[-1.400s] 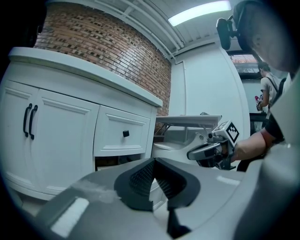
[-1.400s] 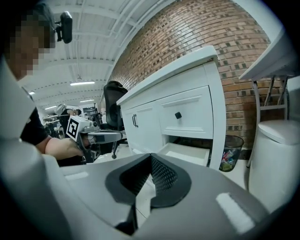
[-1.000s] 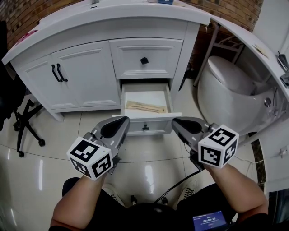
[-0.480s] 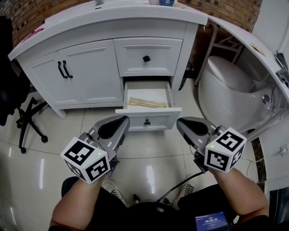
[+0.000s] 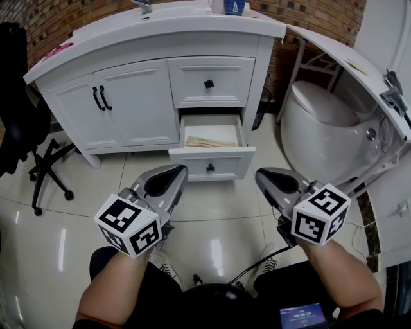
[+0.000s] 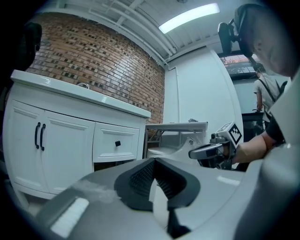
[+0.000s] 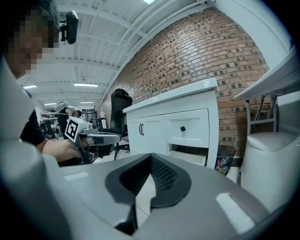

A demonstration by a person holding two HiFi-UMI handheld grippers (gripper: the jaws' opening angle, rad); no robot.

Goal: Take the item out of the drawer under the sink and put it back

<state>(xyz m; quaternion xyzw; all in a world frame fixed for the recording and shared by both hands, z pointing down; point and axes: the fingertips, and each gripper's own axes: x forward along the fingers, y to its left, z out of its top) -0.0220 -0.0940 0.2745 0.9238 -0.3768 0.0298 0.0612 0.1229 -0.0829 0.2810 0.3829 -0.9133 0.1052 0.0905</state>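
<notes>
In drawer (image 5: 212, 161), pale, perhaps wooden item (image 5: 207, 142)

The pale item (image 5: 209, 142) in the drawer (image 5: 212, 168) is too small for me to identify, and its near edge sits behind the drawer front. Picture edges cut off the chair (image 5: 26, 128) and the box (image 5: 229, 6).

Grey left tool (image 5: 169, 171) and right tool (image 5: 264, 175), black-and-white marker cubes (image 5: 128, 225), dark trousers (image 5: 156, 289), white shoes (image 5: 267, 266).

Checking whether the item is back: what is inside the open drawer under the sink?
The open drawer holds a flat, pale tan item on its floor. Its rear part is hidden under the cabinet.
</notes>
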